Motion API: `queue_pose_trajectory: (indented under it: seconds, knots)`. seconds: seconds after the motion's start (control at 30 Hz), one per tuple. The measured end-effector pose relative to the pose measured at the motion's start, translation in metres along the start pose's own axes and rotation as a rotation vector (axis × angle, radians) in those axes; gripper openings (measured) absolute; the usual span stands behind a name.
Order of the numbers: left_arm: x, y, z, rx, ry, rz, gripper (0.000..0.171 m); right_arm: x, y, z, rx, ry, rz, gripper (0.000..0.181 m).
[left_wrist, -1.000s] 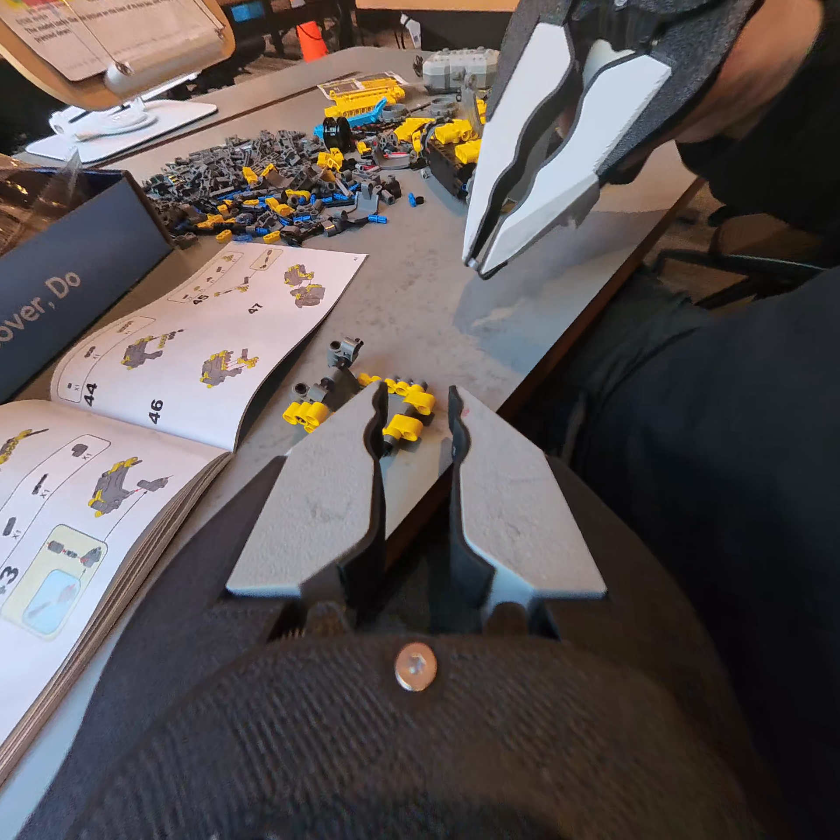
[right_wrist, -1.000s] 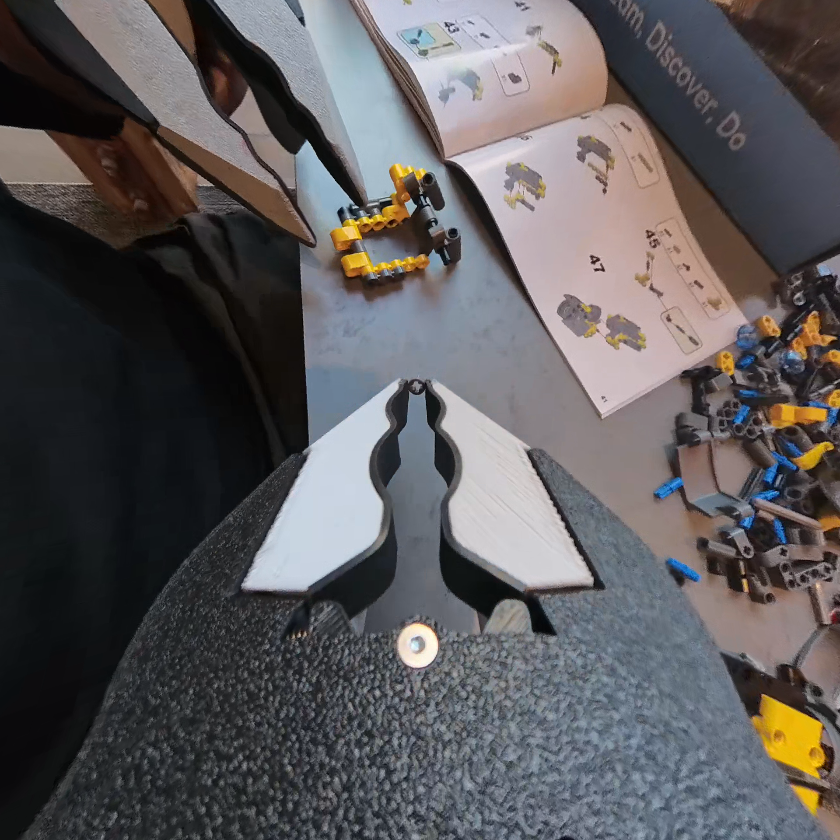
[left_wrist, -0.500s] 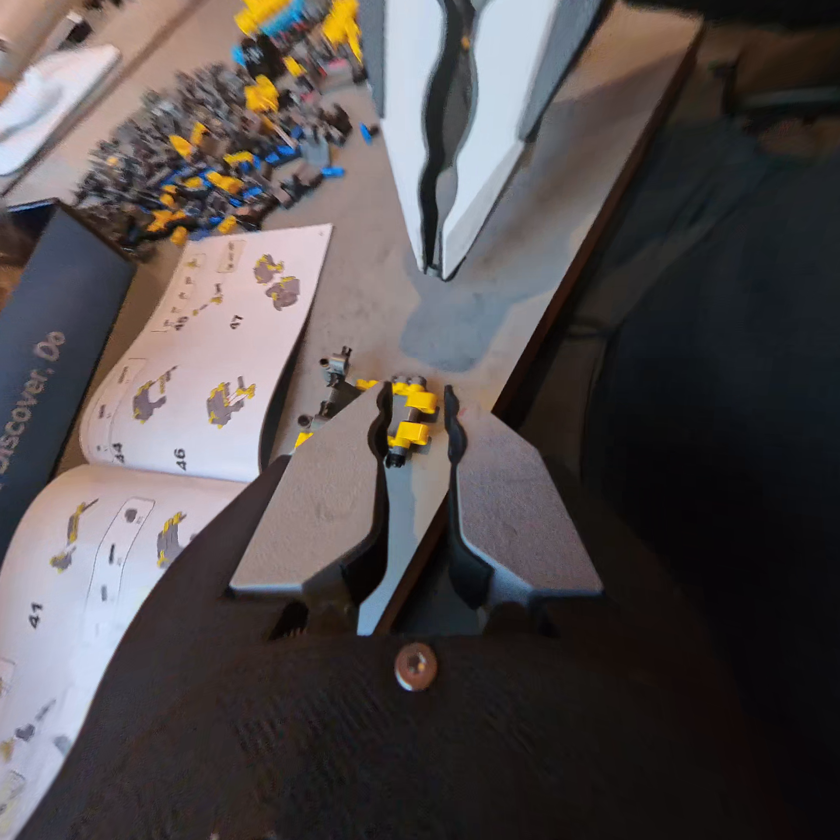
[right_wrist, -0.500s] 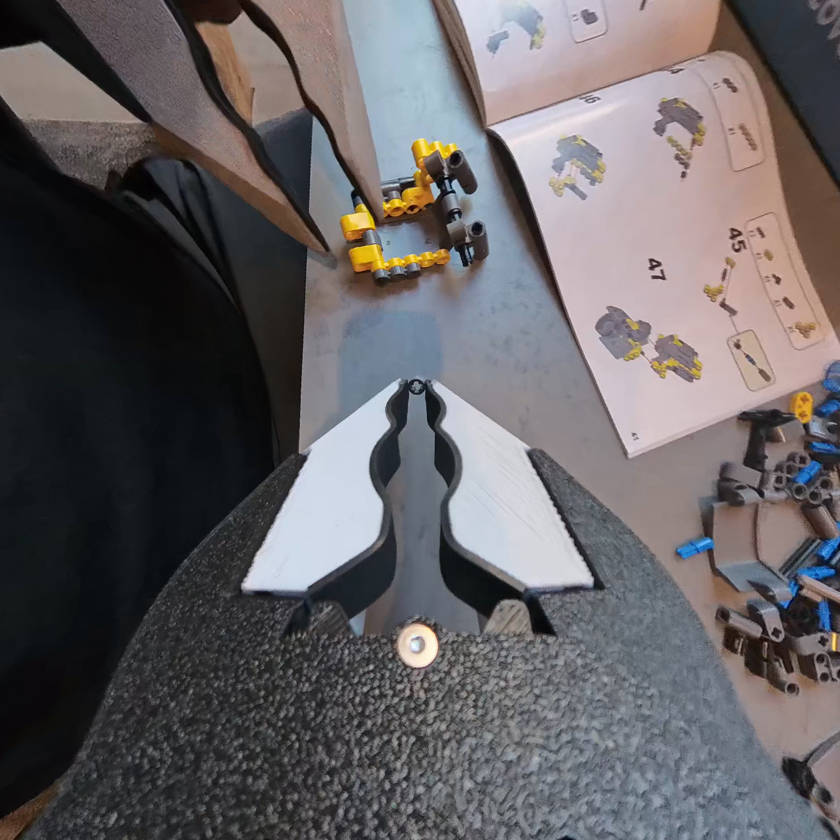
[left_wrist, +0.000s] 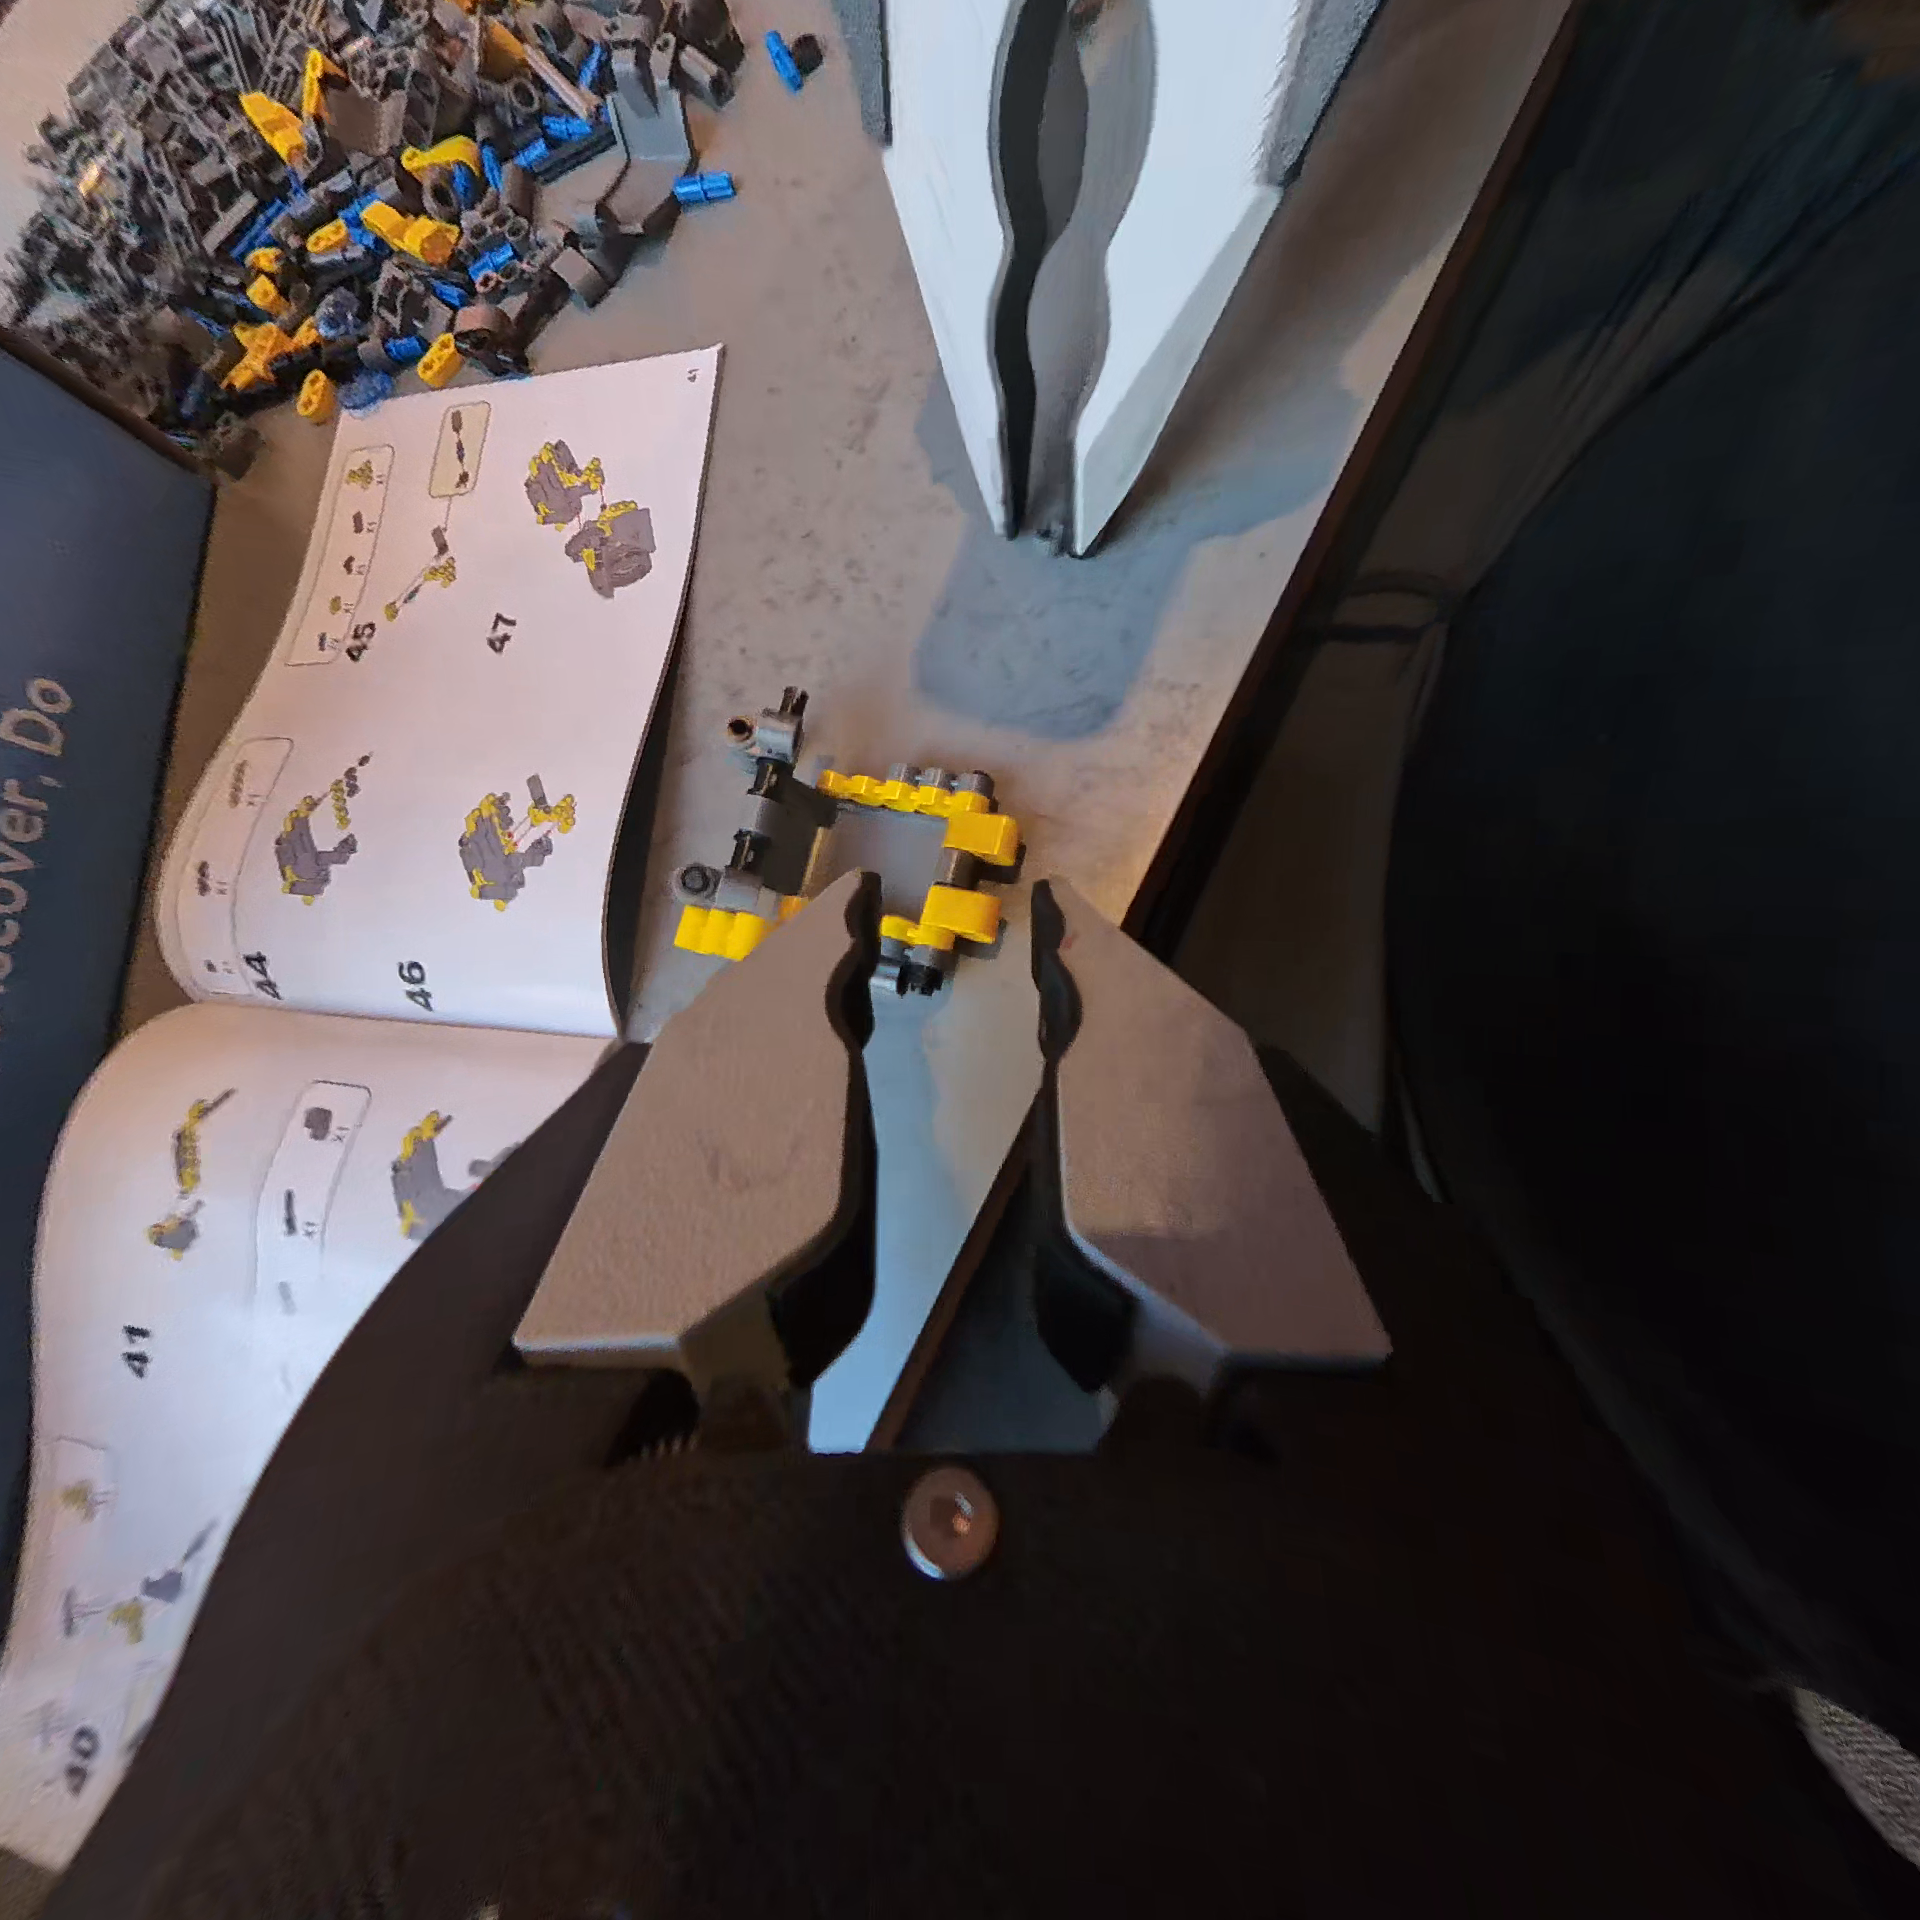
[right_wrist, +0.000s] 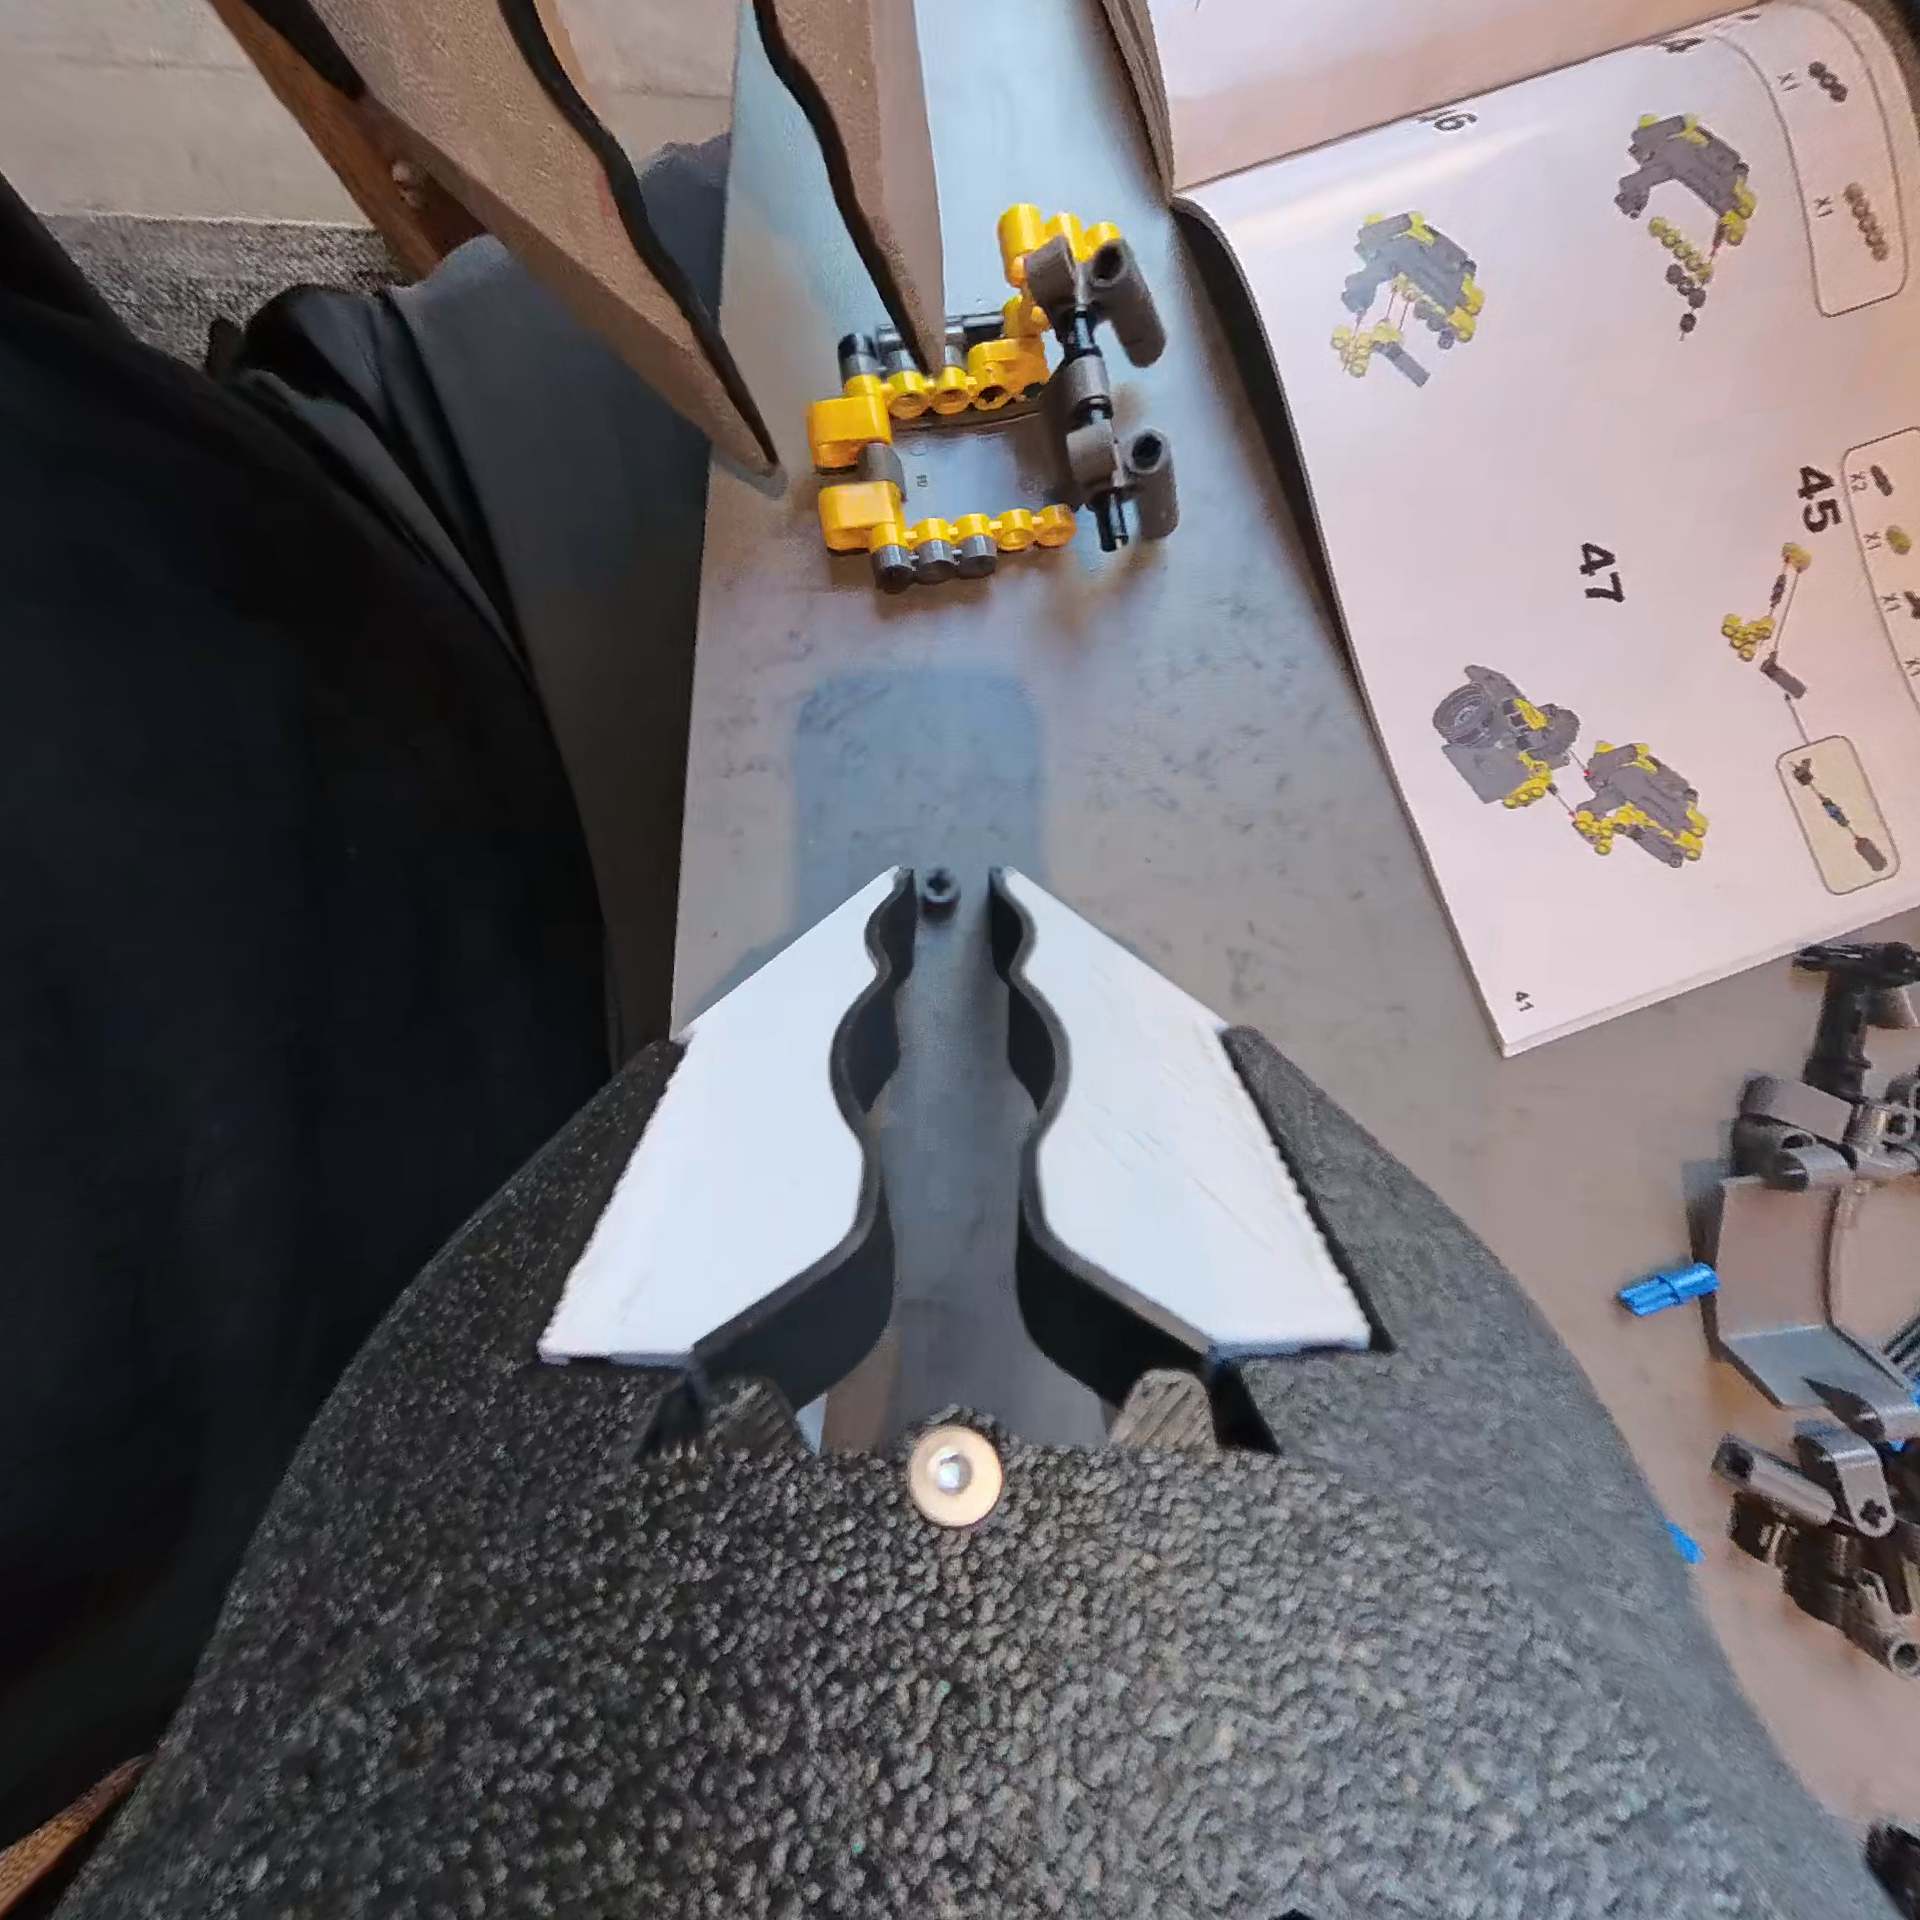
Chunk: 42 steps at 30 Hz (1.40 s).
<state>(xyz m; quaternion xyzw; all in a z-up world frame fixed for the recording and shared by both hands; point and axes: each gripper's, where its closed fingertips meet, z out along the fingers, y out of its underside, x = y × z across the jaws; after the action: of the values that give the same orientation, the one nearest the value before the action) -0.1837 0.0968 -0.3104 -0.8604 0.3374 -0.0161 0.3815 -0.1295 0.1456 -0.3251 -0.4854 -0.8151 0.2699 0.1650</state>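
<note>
The left gripper (left_wrist: 948, 896) is seen with its fingers apart, set down at a small yellow and grey brick frame (left_wrist: 883, 842) that lies on the grey table (left_wrist: 831, 436) close to the table's edge. In the right wrist view one finger (right_wrist: 883, 187) of this gripper is placed against the yellow beam of the frame (right_wrist: 987, 405), and the other finger stands just outside the frame, on the side of the table's edge. It cannot be told whether the frame is squeezed.

The right gripper (right_wrist: 940, 878) is held above the table, apart from the frame, and a small dark pin (right_wrist: 938, 889) is clamped between its fingertips, which are nearly together. In the left wrist view the same gripper (left_wrist: 1049, 540) is shown farther off, with its tips pointed down at the table.

An open instruction booklet (left_wrist: 436, 665) is laid just beside the frame, on its left in the left wrist view. A heap of loose grey, blue and yellow parts (left_wrist: 343, 197) is found beyond the booklet, and a dark blue box (left_wrist: 73, 727) is at the far left. Dark clothing of a person (left_wrist: 1662, 935) is seen beside the table's edge.
</note>
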Motion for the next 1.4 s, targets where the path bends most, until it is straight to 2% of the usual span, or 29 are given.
queue_pose_trajectory:
  seconds: [0.13,0.23,0.37,0.47,0.57,0.63,0.7,0.8,0.87,0.9,1.03,1.1,1.2,1.27,1.4]
  knots:
    - [0.000,0.008,0.005,0.006,0.034,-0.026,0.029,0.000,-0.002,-0.001,0.020,-0.007,0.024,0.027]
    - [0.004,-0.004,-0.007,0.106,0.085,-0.084,0.034,-0.003,-0.009,-0.003,0.065,0.005,0.008,0.030]
    - [-0.012,-0.001,-0.019,0.146,0.008,-0.078,0.036,-0.009,-0.032,-0.001,0.177,0.043,-0.050,0.034]
    - [-0.016,0.008,-0.015,0.127,-0.044,-0.002,0.036,-0.011,-0.047,0.009,0.205,0.110,-0.147,0.034]
    - [-0.020,0.015,-0.010,0.122,-0.089,0.053,0.032,-0.008,-0.056,0.020,0.165,0.202,-0.297,0.032]
    - [-0.020,0.017,-0.008,0.116,-0.106,0.088,0.031,-0.008,-0.058,0.029,0.130,0.214,-0.384,0.030]
    - [-0.021,0.015,-0.006,0.114,-0.123,0.125,0.031,-0.011,-0.062,0.035,0.126,0.192,-0.419,0.019]
    - [-0.023,0.011,-0.001,0.123,-0.143,0.153,0.031,-0.010,-0.062,0.040,0.118,0.151,-0.401,0.012]
    - [-0.024,0.013,0.001,0.120,-0.154,0.159,0.031,0.003,-0.063,0.037,0.127,0.201,-0.370,0.009]
    - [-0.027,0.011,-0.001,0.127,-0.176,0.160,0.031,0.005,-0.066,0.032,0.161,0.216,-0.361,0.000]
    - [-0.044,-0.012,-0.023,0.220,-0.309,0.158,0.030,-0.001,-0.087,-0.009,0.388,0.140,-0.209,0.000]
    - [-0.043,-0.025,-0.029,0.289,-0.290,0.128,0.029,0.006,-0.087,-0.021,0.448,0.086,-0.076,0.000]
    - [-0.041,-0.019,-0.019,0.259,-0.245,0.100,0.031,0.015,-0.073,-0.023,0.416,0.067,0.006,0.001]
    - [-0.040,-0.015,-0.015,0.237,-0.248,0.104,0.030,0.008,-0.069,-0.024,0.394,0.049,-0.010,0.022]
    - [-0.039,-0.010,-0.011,0.253,-0.222,0.061,0.029,0.002,-0.053,0.001,0.229,0.086,-0.073,0.041]
